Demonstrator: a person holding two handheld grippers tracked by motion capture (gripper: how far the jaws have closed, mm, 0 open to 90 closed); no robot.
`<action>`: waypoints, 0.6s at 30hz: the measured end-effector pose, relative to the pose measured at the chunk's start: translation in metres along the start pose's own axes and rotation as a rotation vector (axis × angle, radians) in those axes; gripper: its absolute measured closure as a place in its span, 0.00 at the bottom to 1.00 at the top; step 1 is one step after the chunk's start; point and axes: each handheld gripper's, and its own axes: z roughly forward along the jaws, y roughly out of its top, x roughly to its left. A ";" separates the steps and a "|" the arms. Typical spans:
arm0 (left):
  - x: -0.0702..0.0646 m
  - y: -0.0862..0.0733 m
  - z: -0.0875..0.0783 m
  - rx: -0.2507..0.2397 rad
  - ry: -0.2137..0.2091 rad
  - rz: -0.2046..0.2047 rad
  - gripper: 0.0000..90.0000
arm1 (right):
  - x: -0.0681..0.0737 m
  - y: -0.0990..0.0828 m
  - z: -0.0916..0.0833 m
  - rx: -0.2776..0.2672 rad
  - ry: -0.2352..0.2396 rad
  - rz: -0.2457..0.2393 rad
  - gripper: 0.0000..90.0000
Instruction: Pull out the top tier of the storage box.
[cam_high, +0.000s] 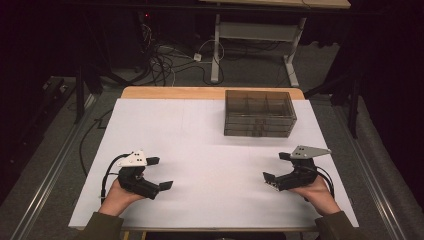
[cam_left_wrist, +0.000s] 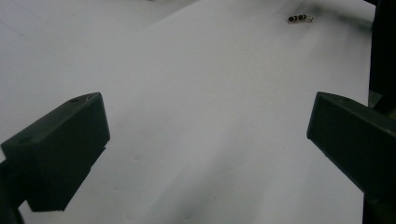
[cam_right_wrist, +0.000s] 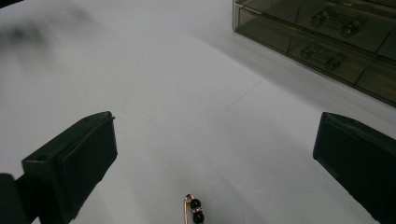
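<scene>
At the bottom centre of the right gripper view, the beaded pin (cam_right_wrist: 195, 212) lies flat between spread jaws, so a shallow pinch could skid it across the worktop (cam_right_wrist: 187, 93).

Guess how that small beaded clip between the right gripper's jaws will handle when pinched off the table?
The beaded clip looks tiny and thin, so probably very light and prone to skidding on the smooth white table. Its round black beads may let it roll or twist between the pads. The right gripper stands open around it.
</scene>
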 end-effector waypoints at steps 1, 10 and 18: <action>0.000 0.000 0.000 -0.001 0.000 0.000 0.00 | -0.001 0.001 0.001 0.000 0.000 -0.002 0.01; 0.000 0.000 0.000 0.000 0.000 0.001 0.00 | -0.003 0.002 0.001 0.000 -0.002 0.002 0.01; 0.000 0.000 0.000 -0.002 -0.002 0.001 0.00 | -0.005 0.005 0.002 -0.001 -0.007 -0.002 0.01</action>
